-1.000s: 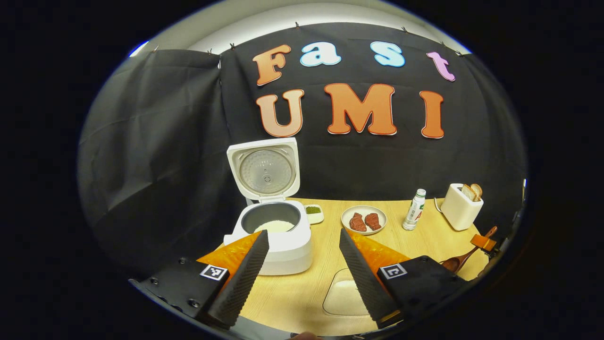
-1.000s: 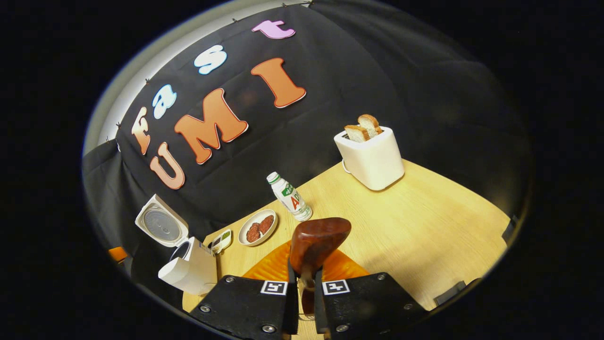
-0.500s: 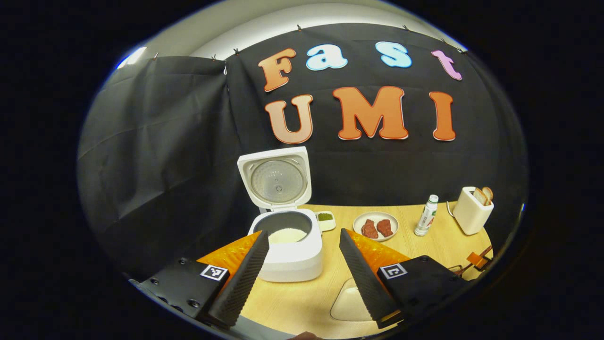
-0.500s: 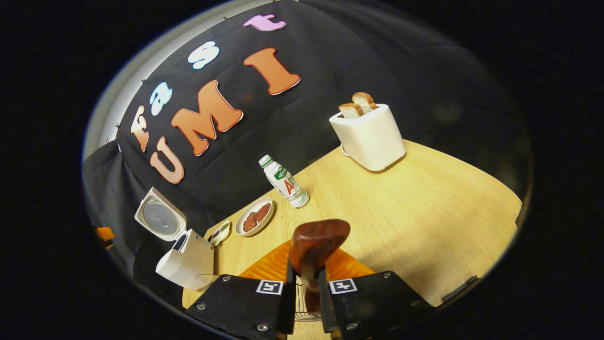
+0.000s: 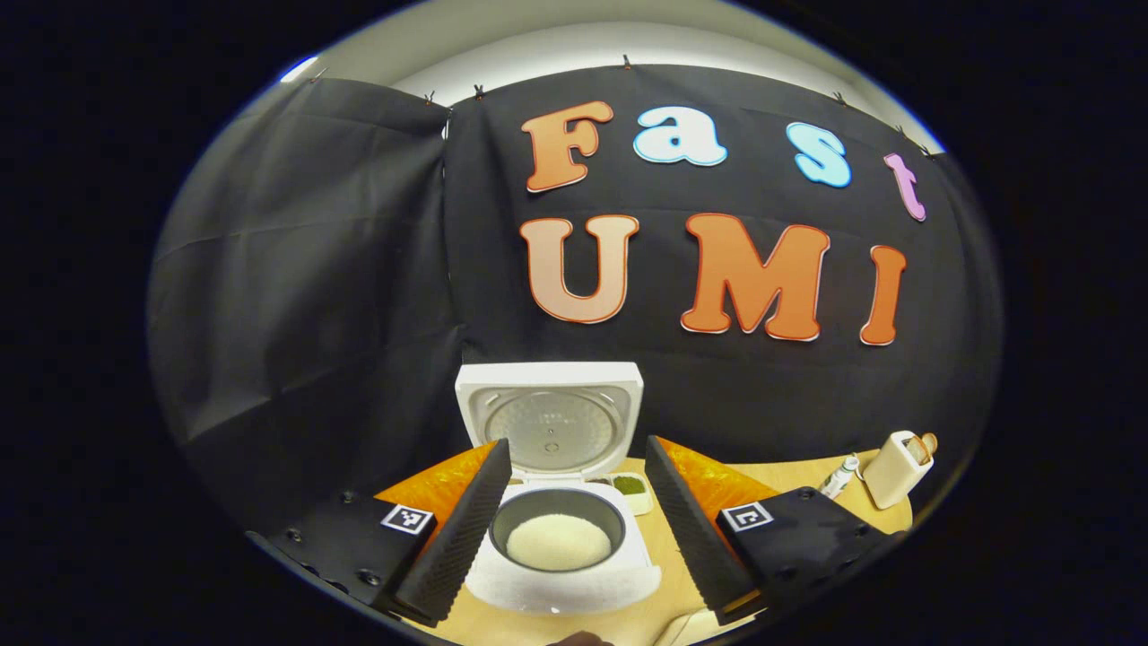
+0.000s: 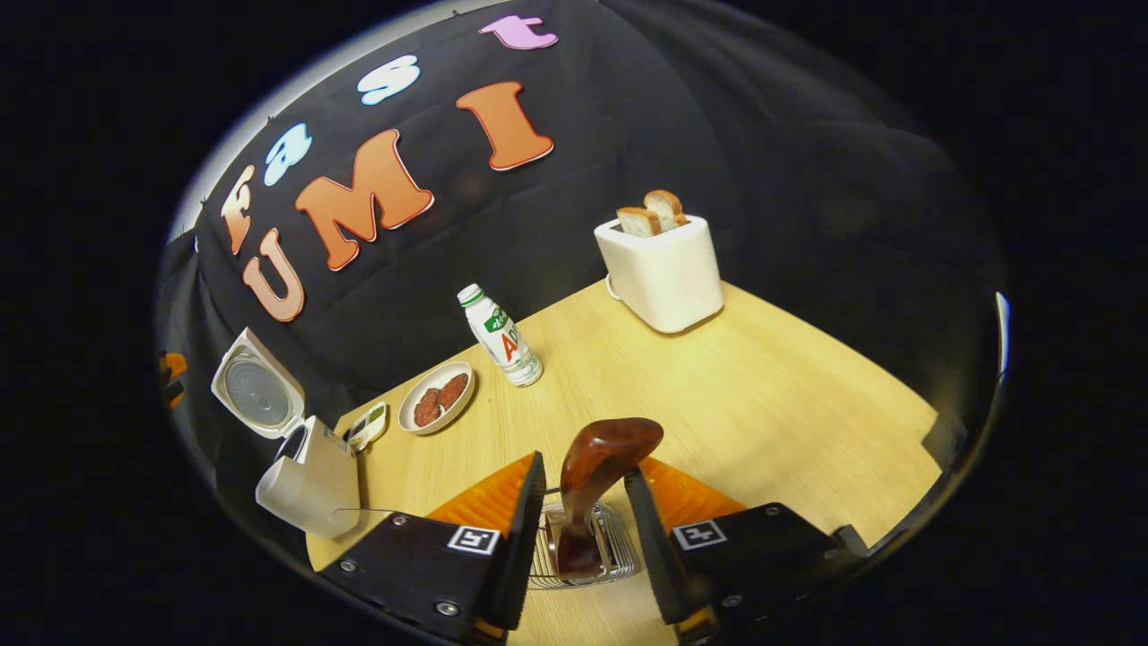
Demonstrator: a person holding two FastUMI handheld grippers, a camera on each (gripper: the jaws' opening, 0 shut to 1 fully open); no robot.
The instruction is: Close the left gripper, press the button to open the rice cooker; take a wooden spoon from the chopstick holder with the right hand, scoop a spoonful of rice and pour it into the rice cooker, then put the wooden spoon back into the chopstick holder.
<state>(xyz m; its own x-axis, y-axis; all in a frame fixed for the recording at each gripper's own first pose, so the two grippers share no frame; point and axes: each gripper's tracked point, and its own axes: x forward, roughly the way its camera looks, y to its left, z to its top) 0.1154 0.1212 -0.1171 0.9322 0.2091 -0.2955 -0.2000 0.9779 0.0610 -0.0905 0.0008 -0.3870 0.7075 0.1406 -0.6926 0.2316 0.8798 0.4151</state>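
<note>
Your right gripper (image 6: 583, 511) fingers stand apart around the wooden spoon (image 6: 596, 471) in the chopstick holder (image 6: 583, 552); withdrawing crookedly could topple it. Left gripper (image 5: 578, 520) fingers apart too.

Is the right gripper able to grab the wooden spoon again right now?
Probably yes. The wooden spoon stands in the wire chopstick holder, right between the open fingers of the right gripper, with nothing in between.
</note>
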